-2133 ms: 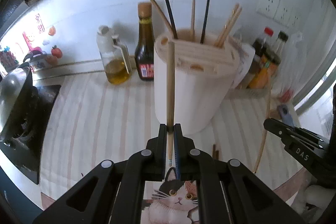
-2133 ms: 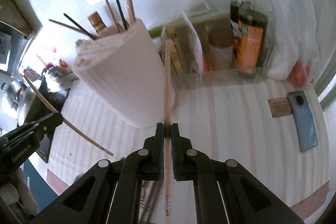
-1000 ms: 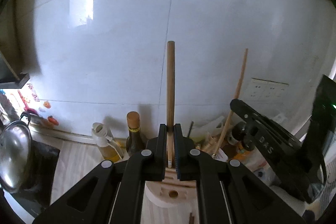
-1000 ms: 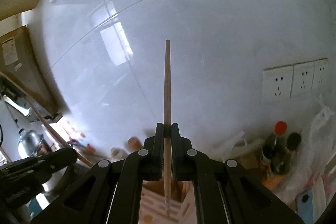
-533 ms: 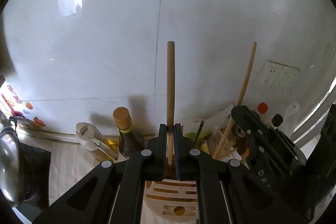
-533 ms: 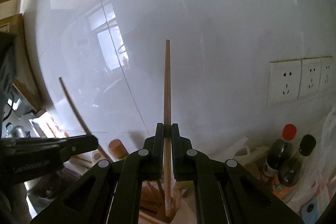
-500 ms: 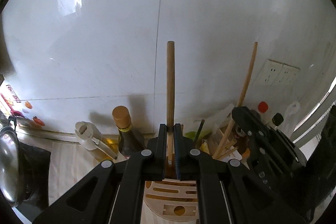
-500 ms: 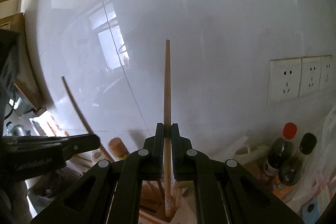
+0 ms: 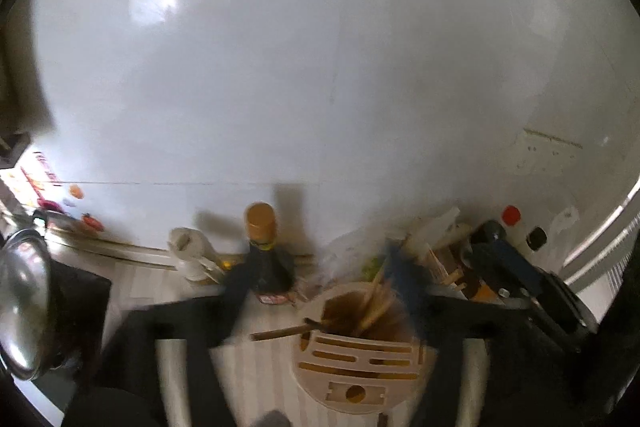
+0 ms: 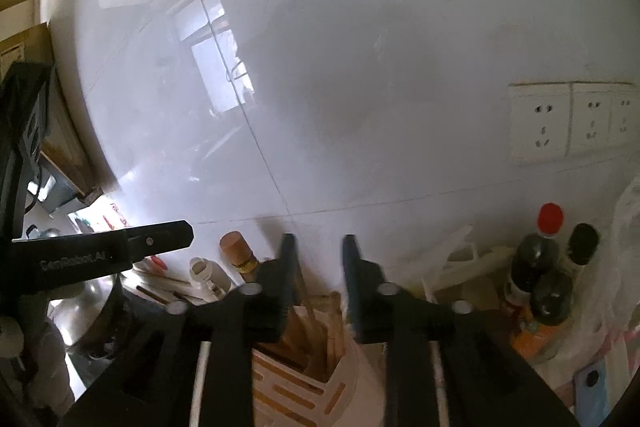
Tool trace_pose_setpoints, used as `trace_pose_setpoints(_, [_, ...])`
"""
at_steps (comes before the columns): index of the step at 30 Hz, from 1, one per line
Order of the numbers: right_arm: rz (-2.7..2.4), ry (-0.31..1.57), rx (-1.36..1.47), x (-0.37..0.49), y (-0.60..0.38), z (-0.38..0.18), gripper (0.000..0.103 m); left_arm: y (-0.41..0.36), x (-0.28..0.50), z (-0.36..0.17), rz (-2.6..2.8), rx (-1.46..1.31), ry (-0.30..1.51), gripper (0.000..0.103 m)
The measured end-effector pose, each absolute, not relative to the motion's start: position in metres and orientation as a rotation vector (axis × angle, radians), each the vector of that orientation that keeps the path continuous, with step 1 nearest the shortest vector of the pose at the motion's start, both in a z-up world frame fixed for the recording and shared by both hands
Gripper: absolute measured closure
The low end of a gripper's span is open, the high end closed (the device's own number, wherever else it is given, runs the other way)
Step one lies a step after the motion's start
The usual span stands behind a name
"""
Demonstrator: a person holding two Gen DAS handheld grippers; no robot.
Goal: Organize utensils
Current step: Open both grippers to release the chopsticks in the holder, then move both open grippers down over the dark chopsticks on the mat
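The utensil holder (image 9: 352, 367) stands on the striped surface (image 9: 264, 367), close to the white tiled wall (image 9: 320, 67). A dark sauce bottle (image 9: 262, 259) and an oil dispenser (image 9: 192, 255) stand just beside it on the left; more bottles (image 10: 548, 267) and packaging crowd its right. Open room lies above the holder only.

The left hand-held gripper (image 9: 316, 291) has just been opening: its blurred jaws stand wide apart with nothing between them. The right hand-held gripper (image 10: 318, 259) has also just been opening; its jaws stand partly apart and grip nothing. Half a second ago each clamped an upright wooden chopstick; both sticks are now out of the jaws. Chopsticks (image 9: 376, 303) stand bundled in the round well of the holder, below both grippers, and one stick (image 9: 280, 333) leans out to the left over the rim.

The left wrist view shows the slotted top of the holder from above, a steel pot (image 9: 20, 311) on the stove and the right gripper's body at the right edge. The right wrist view shows wall sockets (image 10: 568, 123), a phone (image 10: 592, 391) and the left gripper's finger (image 10: 112, 251) from the side.
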State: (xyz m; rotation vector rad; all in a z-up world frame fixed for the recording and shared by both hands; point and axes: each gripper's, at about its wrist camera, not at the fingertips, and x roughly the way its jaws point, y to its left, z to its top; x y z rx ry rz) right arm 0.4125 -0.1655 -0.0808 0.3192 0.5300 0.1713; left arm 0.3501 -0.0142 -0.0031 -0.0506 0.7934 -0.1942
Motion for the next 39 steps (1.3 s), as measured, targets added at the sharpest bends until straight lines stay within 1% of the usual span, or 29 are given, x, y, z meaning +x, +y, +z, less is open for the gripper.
trace_pose_setpoints(2, [0.165,0.532,0.326,0.408,-0.168,-0.076,0.065,-0.007,0.343,0.003,-0.169,-0.056,0.774,0.020])
trace_pose_setpoints(4, [0.155,0.522,0.338,0.398,-0.173,-0.069,0.061,-0.003,0.337,0.004,-0.147,-0.046,0.770,0.011])
trace_pose_setpoints(5, [0.143,0.525,0.342,0.394,-0.175,-0.066,0.055,-0.001,0.332,0.004,-0.135,-0.042,0.762,0.004])
trace_pose_setpoints(6, [0.137,0.531,0.353,0.390,-0.178,-0.064,0.047,0.002,0.326,0.003,-0.127,-0.043,0.751,0.000])
trace_pose_setpoints(7, [0.128,0.543,0.371,0.383,-0.182,-0.063,0.041,0.005,0.319,0.001,-0.119,-0.044,0.745,0.000])
trace_pose_setpoints(8, [0.110,0.553,0.374,0.378,-0.185,-0.062,0.032,0.009,0.311,-0.004,-0.104,-0.045,0.747,0.000])
trace_pose_setpoints(9, [0.100,0.560,0.380,0.371,-0.187,-0.063,0.025,0.011,0.305,-0.007,-0.095,-0.045,0.752,0.000])
trace_pose_setpoints(11, [0.057,0.596,0.381,0.355,-0.193,-0.070,0.022,0.016,0.291,-0.020,-0.067,-0.041,0.765,0.000])
trace_pose_setpoints(14, [0.007,0.701,0.404,0.336,-0.198,-0.091,0.022,0.021,0.270,-0.046,-0.048,-0.034,0.811,0.000])
trace_pose_setpoints(17, [-0.021,0.844,0.425,0.319,-0.199,-0.131,0.022,0.021,0.252,-0.081,-0.037,0.006,0.877,0.000])
trace_pose_setpoints(19, [-0.020,0.931,0.424,0.307,-0.194,-0.162,0.023,0.020,0.241,-0.119,-0.031,0.033,0.954,0.000])
trace_pose_setpoints(20, [-0.030,0.987,0.420,0.301,-0.191,-0.179,0.026,0.019,0.236,-0.135,-0.025,0.048,0.986,0.000])
trace_pose_setpoints(21, [-0.018,1.042,0.427,0.298,-0.187,-0.197,0.035,0.019,0.230,-0.158,-0.016,0.067,1.033,0.000])
trace_pose_setpoints(24, [0.022,1.219,0.447,0.286,-0.171,-0.255,0.047,0.020,0.213,-0.216,-0.005,0.113,1.162,0.000])
trace_pose_setpoints(26, [0.039,1.315,0.452,0.277,-0.159,-0.289,0.051,0.022,0.203,-0.248,-0.001,0.130,1.233,0.000])
trace_pose_setpoints(29, [0.047,1.404,0.450,0.267,-0.145,-0.322,0.055,0.030,0.190,-0.276,0.006,0.130,1.298,0.000])
trace_pose_setpoints(34, [0.036,1.469,0.415,0.257,-0.130,-0.352,0.058,0.039,0.182,-0.289,0.006,0.122,1.324,0.000])
trace_pose_setpoints(35, [0.039,1.475,0.413,0.256,-0.126,-0.354,0.062,0.040,0.182,-0.290,0.006,0.120,1.324,0.000])
trace_pose_setpoints(38, [0.029,1.478,0.345,0.256,-0.114,-0.355,0.065,0.044,0.183,-0.291,0.008,0.122,1.316,0.000])
trace_pose_setpoints(39, [0.019,1.477,0.317,0.257,-0.111,-0.355,0.070,0.043,0.181,-0.292,0.005,0.122,1.314,0.000])
